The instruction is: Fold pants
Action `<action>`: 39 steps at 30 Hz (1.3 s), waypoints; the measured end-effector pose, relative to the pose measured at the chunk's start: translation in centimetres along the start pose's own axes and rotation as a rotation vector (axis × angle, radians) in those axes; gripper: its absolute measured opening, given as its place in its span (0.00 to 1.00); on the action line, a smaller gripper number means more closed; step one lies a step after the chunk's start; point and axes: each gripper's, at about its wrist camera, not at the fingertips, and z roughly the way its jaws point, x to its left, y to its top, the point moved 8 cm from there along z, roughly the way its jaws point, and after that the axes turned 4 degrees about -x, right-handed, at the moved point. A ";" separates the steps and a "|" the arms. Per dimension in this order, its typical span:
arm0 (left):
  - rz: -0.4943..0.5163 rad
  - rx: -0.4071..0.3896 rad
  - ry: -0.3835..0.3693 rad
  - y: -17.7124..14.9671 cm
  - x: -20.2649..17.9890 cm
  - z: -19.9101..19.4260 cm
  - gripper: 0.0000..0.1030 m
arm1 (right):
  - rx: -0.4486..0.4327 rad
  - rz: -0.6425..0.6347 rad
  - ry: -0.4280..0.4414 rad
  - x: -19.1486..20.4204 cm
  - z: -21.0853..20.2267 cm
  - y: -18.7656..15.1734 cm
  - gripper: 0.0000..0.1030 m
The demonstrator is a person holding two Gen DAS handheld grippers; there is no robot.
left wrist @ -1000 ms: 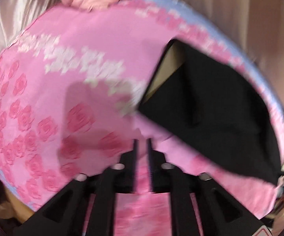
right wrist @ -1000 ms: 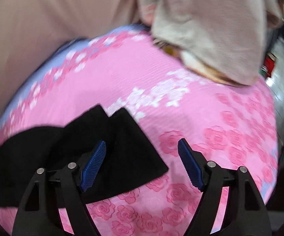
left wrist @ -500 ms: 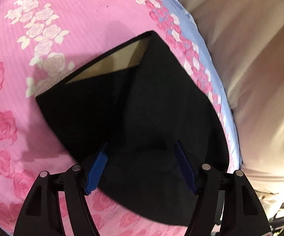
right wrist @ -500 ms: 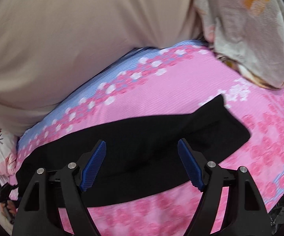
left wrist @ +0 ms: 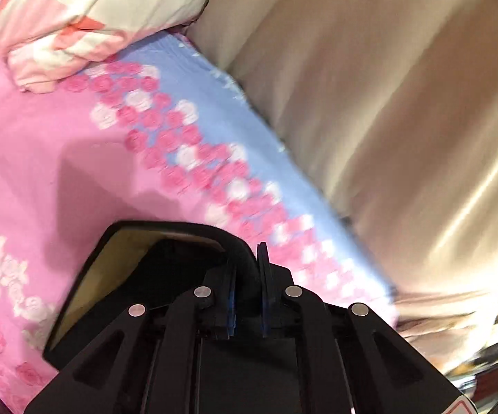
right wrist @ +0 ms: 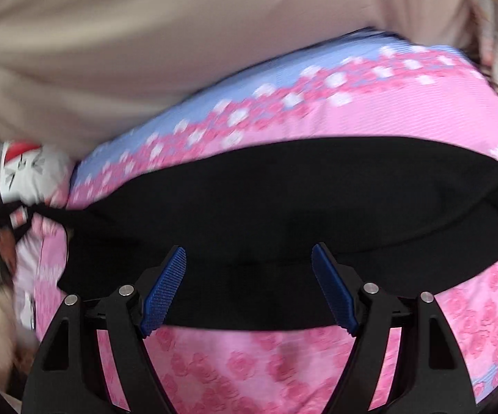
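Where the bed's far edge meets the beige curtain (left wrist: 387,103), a cartoon-print pillow (left wrist: 104,17) sits at the far left corner on the pink rose-patterned bedspread (left wrist: 41,158). The black pants (right wrist: 283,200) lie flat on the bedspread, stretched lengthwise along its blue border band (left wrist: 221,117) and just inside it.

Left gripper (left wrist: 247,276): jaws pressed together on a raised fold of the pants' fabric at one end of the garment; they have just been closing, with the cloth between them. The tan inner lining (left wrist: 110,276) is exposed beside the pinch, so that end appears lifted.

Right gripper (right wrist: 249,286): jaws spread wide, hovering above the near edge of the pants roughly mid-length, pads (right wrist: 166,286) not pressing on the cloth. Nothing is held.

Assessment: the step in hand looks like securing the garment for a fold, one end caught, the other grip not yet made. The next move would call for the right jaws to descend and close on the near edge, so both grips can carry the fabric over together without dragging or bunching it.
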 end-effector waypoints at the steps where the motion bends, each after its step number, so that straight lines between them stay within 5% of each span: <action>1: -0.009 -0.012 -0.069 0.8 -0.9 -1.5 0.07 | -0.005 -0.018 0.010 0.9 -0.1 -0.2 0.71; 4: 0.040 0.043 -0.131 -0.5 -0.7 -5.6 0.07 | -0.001 -0.068 0.022 2.2 -0.6 -1.0 0.71; 6: 0.041 0.087 -0.090 -2.3 2.1 -7.1 0.07 | 0.014 -0.091 -0.007 1.8 -0.7 -2.1 0.71; 9: -0.021 0.131 0.117 -5.0 10.6 -7.0 0.09 | 0.059 -0.050 -0.036 0.2 -0.2 -4.0 0.71; 10: -0.039 0.153 0.283 -6.2 14.9 -6.1 0.02 | 0.080 -0.034 -0.044 -0.3 0.3 -4.6 0.71; 12: -0.080 0.185 0.422 -7.9 19.3 -5.1 0.00 | 0.118 -0.016 -0.051 -0.6 0.9 -5.4 0.72; 16: -0.087 0.099 0.449 -8.7 19.7 -6.2 0.00 | 0.169 -0.044 0.010 1.4 2.1 -6.3 0.71; 19: -0.027 0.044 0.419 -9.4 16.2 -7.9 0.06 | 0.198 -0.061 0.053 2.9 3.0 -6.8 0.70; 21: -0.024 0.051 0.383 -10.1 14.4 -7.4 0.33 | 0.220 0.002 0.119 3.7 4.0 -7.0 0.64; 22: -0.018 0.059 0.384 -10.7 13.5 -6.7 0.58 | 0.226 0.035 0.136 3.8 4.5 -7.0 0.61; 23: -0.021 0.063 0.404 -11.0 13.4 -6.1 0.64 | 0.232 0.084 0.153 3.7 5.2 -6.9 0.59; 29: -0.213 0.087 0.434 -12.7 14.8 -3.2 0.64 | 0.236 0.247 0.144 1.3 7.1 -6.2 0.58; 34: -0.206 0.080 0.453 -13.1 14.8 -3.3 0.64 | 0.214 0.412 0.180 -1.2 7.8 -6.0 0.53; 39: -0.117 0.096 0.504 -13.4 13.9 -3.3 0.64 | 0.180 0.475 0.203 -1.5 9.8 -4.8 0.14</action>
